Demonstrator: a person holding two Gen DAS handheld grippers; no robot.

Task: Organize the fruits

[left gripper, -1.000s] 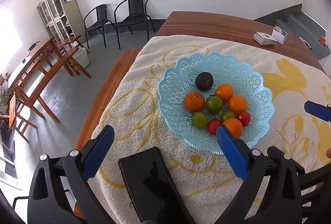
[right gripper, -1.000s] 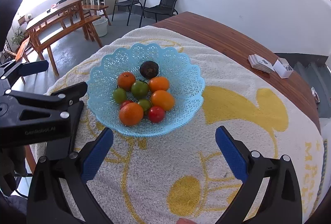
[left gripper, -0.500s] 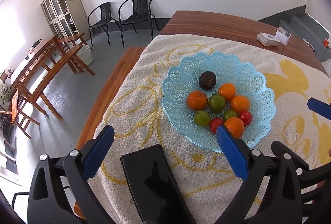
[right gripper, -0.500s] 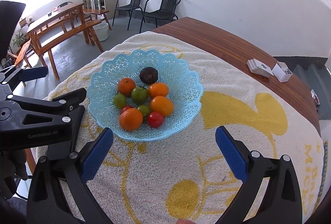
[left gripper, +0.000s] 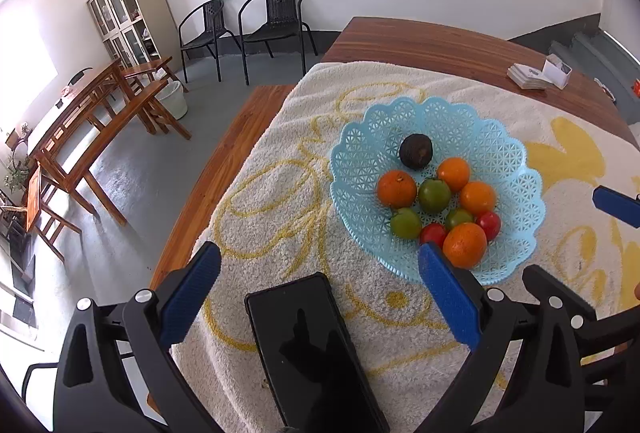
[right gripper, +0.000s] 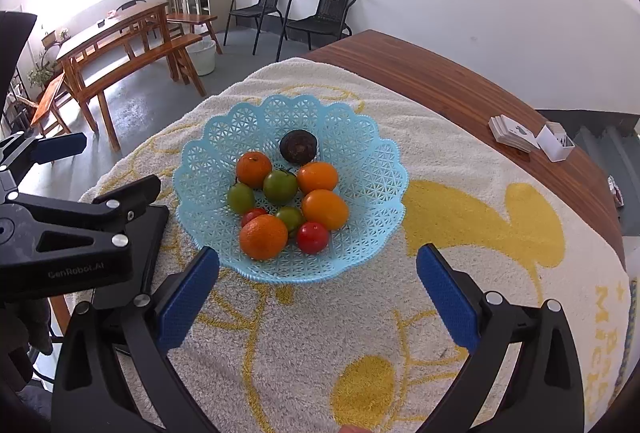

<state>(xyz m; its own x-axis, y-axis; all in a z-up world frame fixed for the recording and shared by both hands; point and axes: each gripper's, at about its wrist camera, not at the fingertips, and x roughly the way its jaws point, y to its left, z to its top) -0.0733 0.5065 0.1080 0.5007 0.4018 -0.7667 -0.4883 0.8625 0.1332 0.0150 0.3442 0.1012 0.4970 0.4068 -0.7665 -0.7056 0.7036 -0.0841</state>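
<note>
- Pale-blue scalloped plastic lattice basket [right gripper: 372,169] sits on cream terry towel w/ yellow drawings [right gripper: 460,233], spread over dark wooden table [right gripper: 440,81].
- Inside basket: four round oranges, nearest one [right gripper: 263,236] at near rim; three green round fruits, biggest [right gripper: 280,186] at centre; two small red tomatoes, one [right gripper: 312,237] just beside nearest orange; dark brown round fruit [right gripper: 298,146] at far side, apart from the cluster.
- Left gripper [left gripper: 320,297] w/ blue pads: spread wide, holding nothing, hovering near basket's near-left rim, above flat black phone [left gripper: 308,353] lying on towel.
- Right gripper [right gripper: 318,297]: spread wide too, empty, just short of basket's near rim.
- Card stack + small white box [right gripper: 554,142] well beyond basket on bare wood.
</note>
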